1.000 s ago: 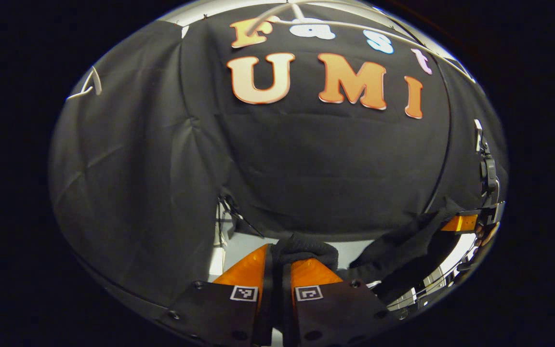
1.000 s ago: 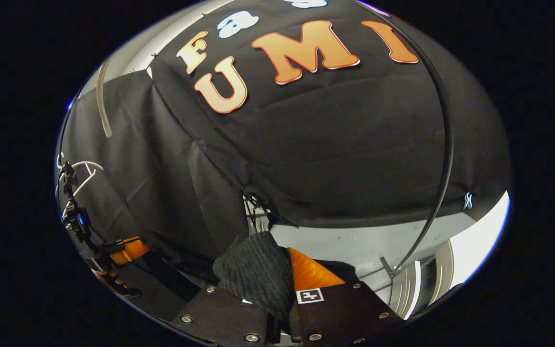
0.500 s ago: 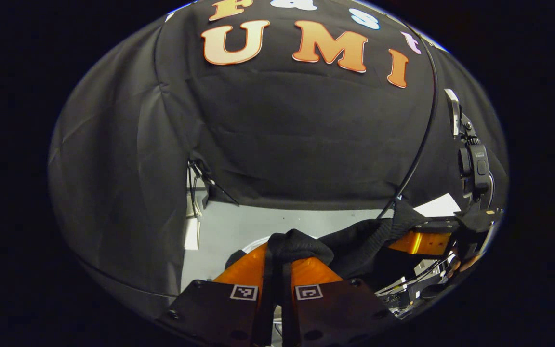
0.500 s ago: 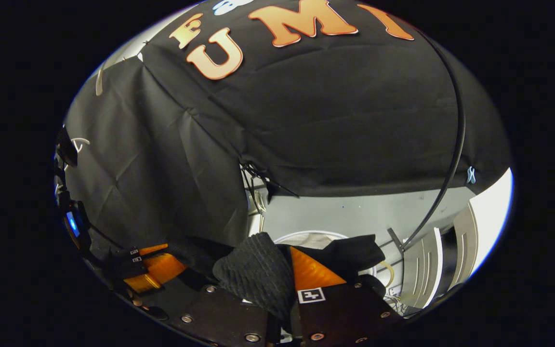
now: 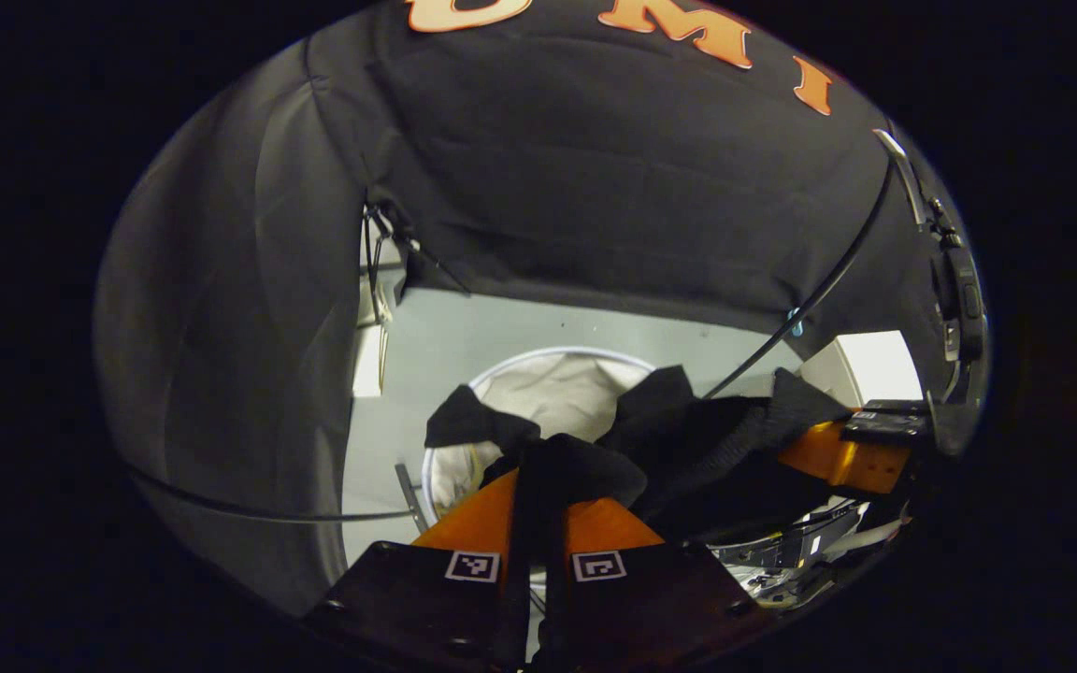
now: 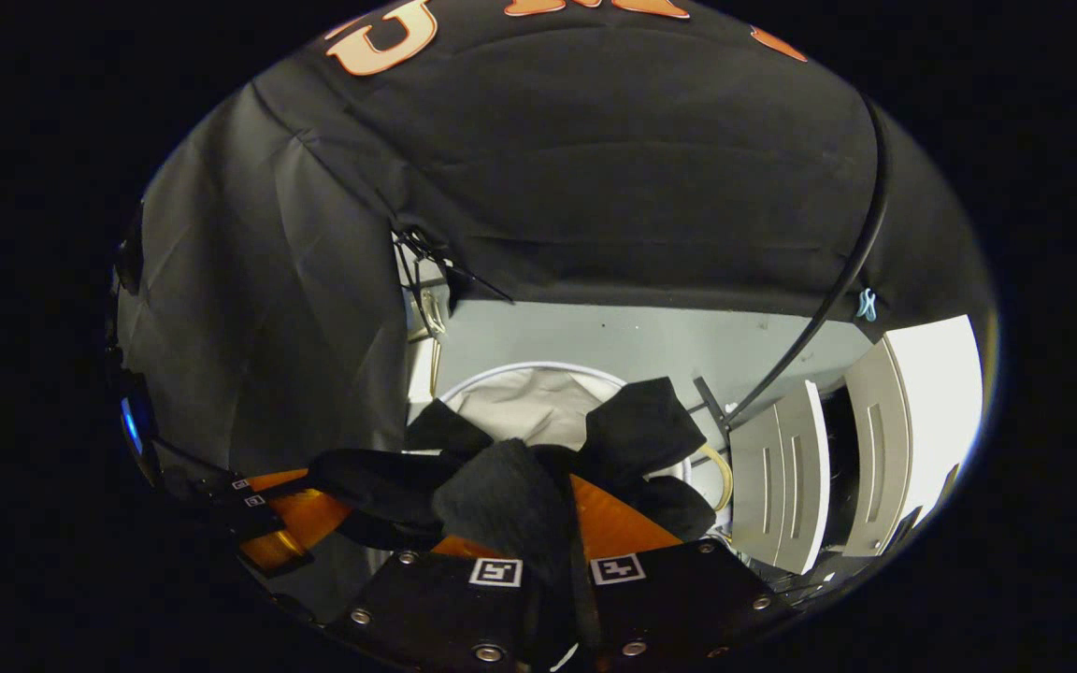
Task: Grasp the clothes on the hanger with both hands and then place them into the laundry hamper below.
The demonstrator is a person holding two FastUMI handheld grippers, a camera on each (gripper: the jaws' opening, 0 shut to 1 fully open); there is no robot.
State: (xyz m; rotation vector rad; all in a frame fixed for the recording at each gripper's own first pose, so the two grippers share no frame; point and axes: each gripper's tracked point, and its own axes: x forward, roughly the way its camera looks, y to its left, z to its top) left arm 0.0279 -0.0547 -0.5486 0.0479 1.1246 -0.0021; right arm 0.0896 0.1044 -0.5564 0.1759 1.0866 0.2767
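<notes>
A black knitted garment [image 5: 688, 439] hangs stretched between my two grippers, over the round white laundry hamper [image 5: 538, 388]. My left gripper [image 5: 538, 491] is shut on one bunched end of the garment. In the left gripper view the right gripper [image 5: 838, 453] holds the other end at the right edge. In the right gripper view my right gripper [image 6: 548, 509] is shut on a fold of the black garment [image 6: 637, 430], with the hamper [image 6: 520, 397] straight ahead below. The left gripper [image 6: 291, 514] sits at the lower left there, cloth running to it.
Black cloth walls close off the back and left. A black cable [image 6: 838, 290] curves down the right side. White cabinet doors [image 6: 791, 477] stand to the right of the hamper. Pale grey floor [image 5: 501, 327] lies around the hamper.
Both grippers have come down and tilted toward the floor with the garment. The hamper, hidden at first and just peeking half a second ago, now lies open below the hanging cloth.
</notes>
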